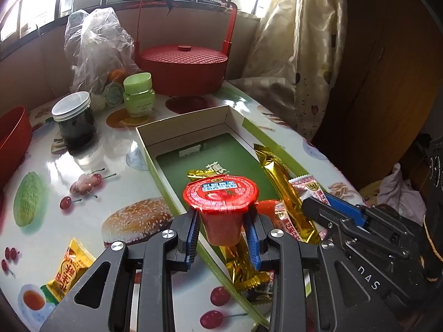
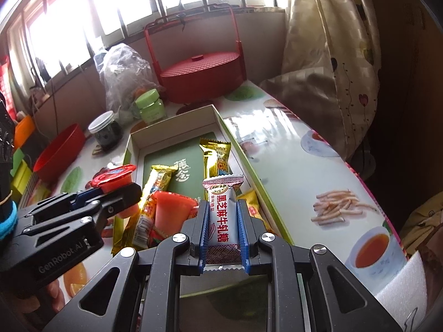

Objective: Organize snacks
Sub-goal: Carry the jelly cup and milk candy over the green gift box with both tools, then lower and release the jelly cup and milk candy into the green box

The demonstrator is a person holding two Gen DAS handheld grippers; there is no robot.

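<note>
**snackfan22:** Over the shallow open cardboard box with the green liner (image 1: 193, 149), the left hand-held gripper (image 1: 223, 231) has a red jelly cup with a red foil lid (image 1: 221, 207) pinched by its plastic body, blue pads tight on both sides. Cup's upright and held up off the box floor, near the box's left wall.

**tidy_tom:** And the other one?

**snackfan22:** Right hand-held gripper (image 2: 223, 231) is clamped on a silver-and-maroon wrapped sesame nougat candy bar (image 2: 223, 215), lengthwise between the fingers, top end poking out past the tips. It's over the near right part of the same box. From the left wrist view you can see it coming in from the right (image 1: 329, 207).

**tidy_tom:** What's already in the box?

**snackfan22:** A long gold foil snack bar (image 2: 214, 157) lies along the right wall, another gold-wrapped bar (image 2: 159, 178) more to the left, and a second red jelly cup lying on its side (image 2: 171, 213) close to the grippers. Can't tell exactly what else is in that near-end pile.

**tidy_tom:** Anything outside it?

**snackfan22:** A small yellow snack packet (image 1: 69, 271) sits on the fruit-and-burger printed tabletop (image 1: 83, 166), left of the box. Further back there's a dark glass jar with a silver lid (image 1: 73, 121), a light green jar (image 1: 138, 94), a crumpled clear plastic bag (image 1: 94, 47) and a round red lidded basket with a tall handle (image 1: 184, 66).
</note>
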